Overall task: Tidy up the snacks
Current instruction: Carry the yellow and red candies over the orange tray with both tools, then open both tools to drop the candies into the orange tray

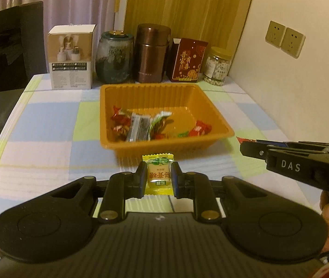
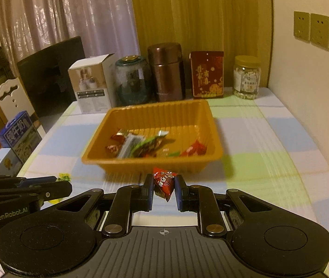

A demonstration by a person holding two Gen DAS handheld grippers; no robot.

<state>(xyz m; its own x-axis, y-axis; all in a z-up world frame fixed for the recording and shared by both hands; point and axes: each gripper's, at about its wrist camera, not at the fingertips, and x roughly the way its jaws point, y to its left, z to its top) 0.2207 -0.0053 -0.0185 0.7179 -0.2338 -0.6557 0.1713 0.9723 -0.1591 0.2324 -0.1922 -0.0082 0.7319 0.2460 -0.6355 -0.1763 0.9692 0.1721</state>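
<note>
An orange plastic tray point(image 1: 164, 90) point(image 2: 159, 113) sits mid-table and holds several wrapped snacks point(image 1: 139, 125) point(image 2: 139, 144). My left gripper point(image 1: 158, 176) is shut on a yellow wrapped candy point(image 1: 158, 173), held just in front of the tray's near wall. My right gripper point(image 2: 164, 183) is shut on a red wrapped snack point(image 2: 163, 181), also just before the tray. The right gripper also shows in the left wrist view point(image 1: 245, 147) at the right. The left gripper shows in the right wrist view point(image 2: 64, 185) at the left, with the yellow candy point(image 2: 64, 176) at its tip.
Behind the tray stand a white box point(image 1: 71, 58), a dark glass jar point(image 1: 114, 56), a brown canister point(image 1: 152, 53), a red box point(image 1: 187, 60) and a clear jar point(image 1: 217, 66). A wall point(image 1: 291, 81) bounds the right side. A black chair point(image 1: 9, 46) stands at the left.
</note>
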